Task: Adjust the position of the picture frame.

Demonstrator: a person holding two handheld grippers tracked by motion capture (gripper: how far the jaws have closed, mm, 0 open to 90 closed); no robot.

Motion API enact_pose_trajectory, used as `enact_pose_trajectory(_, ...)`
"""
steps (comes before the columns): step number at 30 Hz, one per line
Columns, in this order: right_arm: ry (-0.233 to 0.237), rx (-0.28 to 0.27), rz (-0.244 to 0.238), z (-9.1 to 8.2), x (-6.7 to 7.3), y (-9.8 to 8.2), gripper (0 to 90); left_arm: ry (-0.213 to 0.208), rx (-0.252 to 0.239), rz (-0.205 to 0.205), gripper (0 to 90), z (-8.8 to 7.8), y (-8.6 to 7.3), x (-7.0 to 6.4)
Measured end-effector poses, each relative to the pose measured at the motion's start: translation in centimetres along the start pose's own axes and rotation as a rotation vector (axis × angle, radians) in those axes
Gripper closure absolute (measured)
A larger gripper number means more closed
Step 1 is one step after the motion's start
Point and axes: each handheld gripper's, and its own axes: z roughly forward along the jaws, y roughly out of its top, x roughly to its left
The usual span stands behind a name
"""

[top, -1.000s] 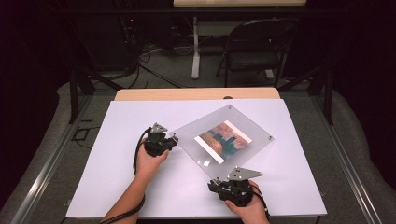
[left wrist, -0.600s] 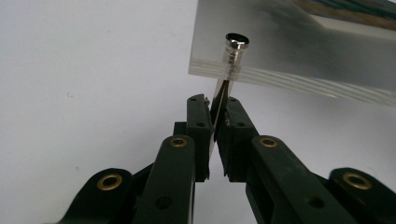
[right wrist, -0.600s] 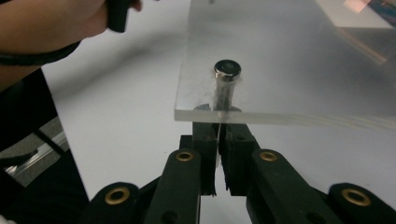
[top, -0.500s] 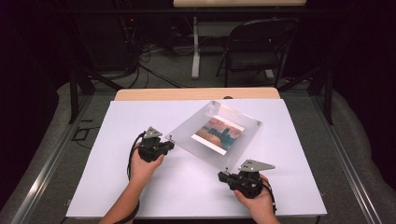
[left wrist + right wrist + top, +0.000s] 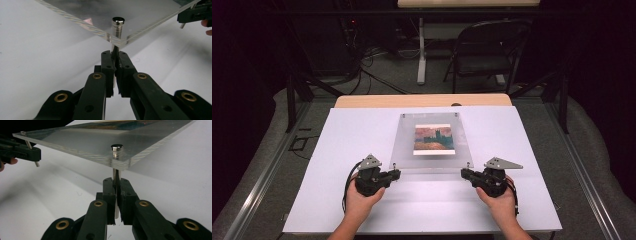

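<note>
A clear acrylic picture frame (image 5: 432, 156) with a small landscape print (image 5: 433, 138) lies square on the white table, its near edge raised. Metal standoff pins stand at its corners. My left gripper (image 5: 396, 173) is shut on the leg of the near-left pin (image 5: 117, 25), the jaws (image 5: 115, 53) pinched just under the acrylic. My right gripper (image 5: 464, 173) is shut on the leg of the near-right pin (image 5: 116, 148), the jaws (image 5: 115, 180) likewise below the plate. Each gripper view catches the other gripper at the far corner: the right one (image 5: 195, 13), the left one (image 5: 20, 150).
The white table sheet (image 5: 337, 150) spreads wide around the frame, with a wooden edge (image 5: 422, 100) behind. Beyond the table stand a folding chair (image 5: 487, 50), a white table leg (image 5: 422, 55) and cables on the floor. A metal rail (image 5: 257, 185) runs along the left.
The frame has swung counter-clockwise from a diagonal lie to square with the table. The left hand came nearer, the right hand went right and away; both kept their grips.
</note>
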Motion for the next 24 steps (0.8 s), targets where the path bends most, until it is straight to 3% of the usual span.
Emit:
enact_pose_trajectory(9, 0.006, 0.004, -0.017, 0.9, -0.2, 0.6, 85.2, 0.016, -0.02, -0.018, 85.0, 0.0, 0.3, 0.8)
enact_pose_trajectory(24, -0.019, -0.01, 0.01, 4.1, -0.8, 2.7, 84.8, 0.052, -0.063, -0.065, 84.8, 1.2, 1.7, 4.0)
